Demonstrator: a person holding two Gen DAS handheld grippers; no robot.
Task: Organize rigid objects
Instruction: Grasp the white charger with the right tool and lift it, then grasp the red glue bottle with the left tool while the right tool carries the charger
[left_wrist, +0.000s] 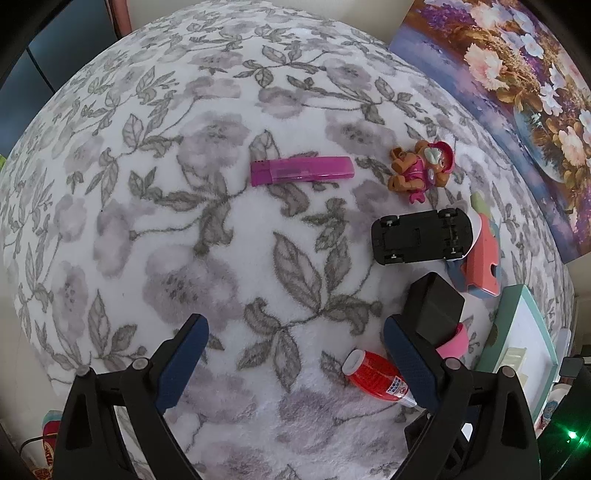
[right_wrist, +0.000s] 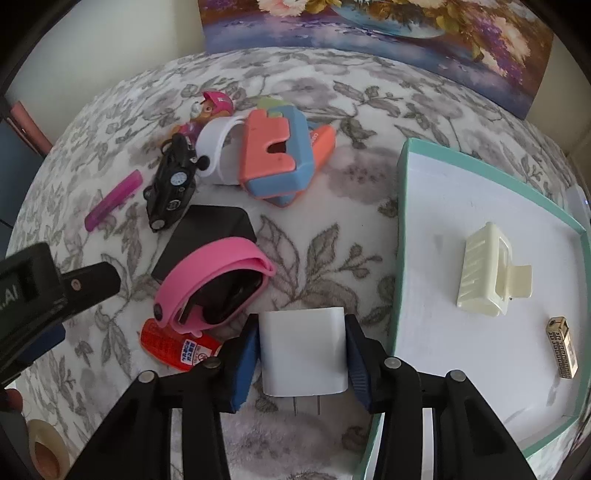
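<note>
The right gripper (right_wrist: 302, 354) is clamping a white charger (right_wrist: 303, 350) just left of the tray (right_wrist: 402, 236); the left gripper (left_wrist: 295, 354) is hanging wide apart over the blanket (left_wrist: 184, 184), holding nothing.

Fuzzy cloth blanket (left_wrist: 221, 258), glossy plastic charger (right_wrist: 303, 350)

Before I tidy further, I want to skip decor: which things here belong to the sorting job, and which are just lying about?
Job:
white plug adapter, clamped by right gripper
teal-rimmed tray holding cream hair claw and gold lighter
magenta lighter
black toy car
pup figurine
red bottle

Lying about:
flower painting
floral blanket
</note>
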